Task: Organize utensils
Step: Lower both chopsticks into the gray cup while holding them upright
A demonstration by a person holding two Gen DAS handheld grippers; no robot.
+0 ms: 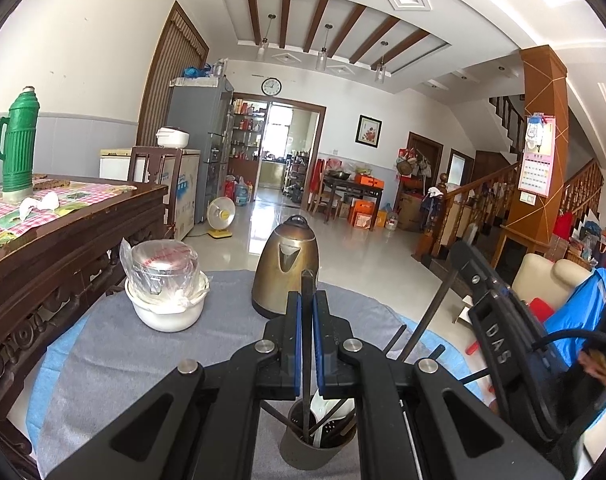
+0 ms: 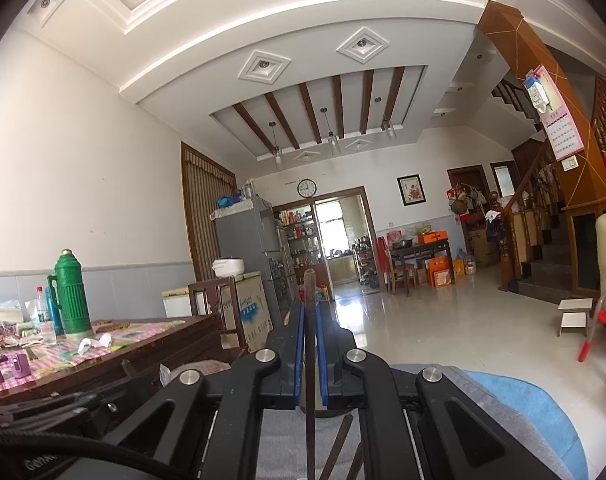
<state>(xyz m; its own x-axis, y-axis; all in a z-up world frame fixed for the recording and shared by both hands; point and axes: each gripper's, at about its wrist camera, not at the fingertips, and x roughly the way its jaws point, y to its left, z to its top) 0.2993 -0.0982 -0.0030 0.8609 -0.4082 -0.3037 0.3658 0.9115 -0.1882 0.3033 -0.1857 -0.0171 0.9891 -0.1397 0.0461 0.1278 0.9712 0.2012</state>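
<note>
Left gripper (image 1: 307, 344) and right gripper (image 2: 310, 356), each clamped on a chopstick (image 1: 307, 320), should lower them vertically into the utensil holder (image 1: 303, 454) near the grey cloth's (image 1: 115, 360) front edge.

We can read only the raised letters "DAS" on the black body of the right gripper (image 1: 497, 346), seen from the left wrist.

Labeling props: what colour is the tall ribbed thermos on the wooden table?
Green, the tall ribbed plastic thermos; clearest in the left wrist view.
</note>
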